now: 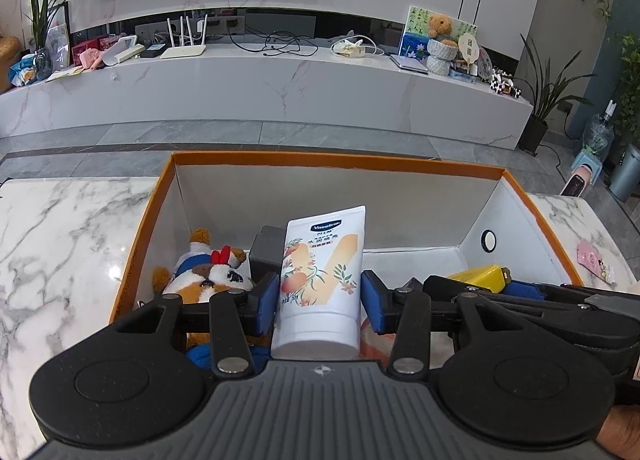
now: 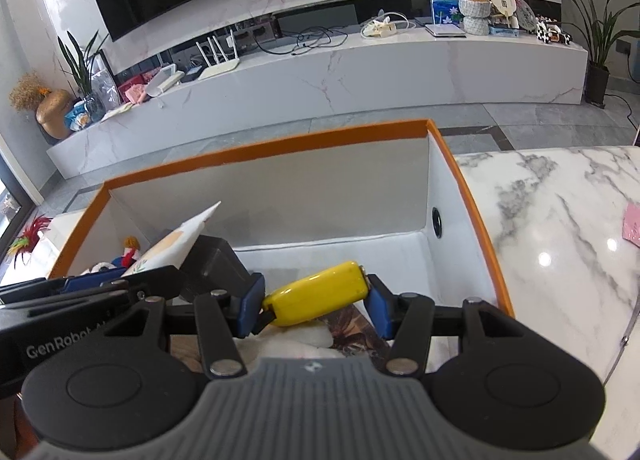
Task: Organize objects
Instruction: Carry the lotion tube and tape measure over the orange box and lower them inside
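While both your grippers hang over the orange-rimmed box (image 1: 168, 187) on the marble tabletop (image 1: 60, 240), your left gripper (image 1: 320, 300) clamps an upright white lotion tube (image 1: 320, 284); plush toy (image 1: 208, 276) just left of it. Your right gripper (image 2: 316, 308) pinches a yellow object (image 2: 316, 296) inside the box (image 2: 472, 211), dark block (image 2: 212, 264) to its left.

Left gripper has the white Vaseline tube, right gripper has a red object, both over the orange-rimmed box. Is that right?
Not quite: the object in the right gripper is yellow, not red, as the right wrist view shows. The yellow object sits between its blue pads. The rest holds: the left gripper has the white Vaseline tube, and both are over the orange-rimmed box.
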Motion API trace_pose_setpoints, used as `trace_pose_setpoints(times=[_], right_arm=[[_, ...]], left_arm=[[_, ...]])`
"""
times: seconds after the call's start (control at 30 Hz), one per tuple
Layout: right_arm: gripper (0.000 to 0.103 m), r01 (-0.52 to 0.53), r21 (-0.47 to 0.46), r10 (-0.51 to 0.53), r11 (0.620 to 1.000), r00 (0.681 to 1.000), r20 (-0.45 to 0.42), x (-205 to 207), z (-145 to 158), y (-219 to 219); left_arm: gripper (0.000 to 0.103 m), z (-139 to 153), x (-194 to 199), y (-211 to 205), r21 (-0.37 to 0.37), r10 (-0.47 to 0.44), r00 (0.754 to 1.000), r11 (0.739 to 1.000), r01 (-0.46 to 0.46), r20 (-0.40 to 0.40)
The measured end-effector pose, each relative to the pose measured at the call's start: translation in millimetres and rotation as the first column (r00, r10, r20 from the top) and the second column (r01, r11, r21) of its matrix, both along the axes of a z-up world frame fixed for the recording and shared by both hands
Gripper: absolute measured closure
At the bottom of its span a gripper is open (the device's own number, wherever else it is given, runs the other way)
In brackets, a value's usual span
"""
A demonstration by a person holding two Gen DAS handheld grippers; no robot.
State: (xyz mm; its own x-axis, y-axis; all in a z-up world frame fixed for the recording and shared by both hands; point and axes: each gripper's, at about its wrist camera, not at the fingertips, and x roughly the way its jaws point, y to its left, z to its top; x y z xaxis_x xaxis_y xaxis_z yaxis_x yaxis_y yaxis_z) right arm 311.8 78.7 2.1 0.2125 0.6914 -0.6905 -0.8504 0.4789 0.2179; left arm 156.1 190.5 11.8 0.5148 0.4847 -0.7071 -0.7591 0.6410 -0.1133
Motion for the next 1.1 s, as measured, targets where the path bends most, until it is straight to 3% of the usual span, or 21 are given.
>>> trace_pose_setpoints(times=[0.43,0.7,1.1], right_arm=[[0.047,-0.036,-0.169,0.063,0.985,0.986,0.157,-10,-4,13],[0.047,-0.039,-0.188,0.070,0.981,0.985,0.159,-10,-6,14],[0.045,-0.032,-0.182,0.064,0.983,0.983,0.174,-14,-6,14]], left_arm=[[0.051,-4,4,-1,0.014,0.019,0.997,1.000,-0.018,-0.079],[0.050,-10,10,-3,0.028,0.017,0.993,0.999,-0.014,-0.120],[0.049,-13,8,1,0.011,0.033,0.992,0.999,-0.032,-0.118]])
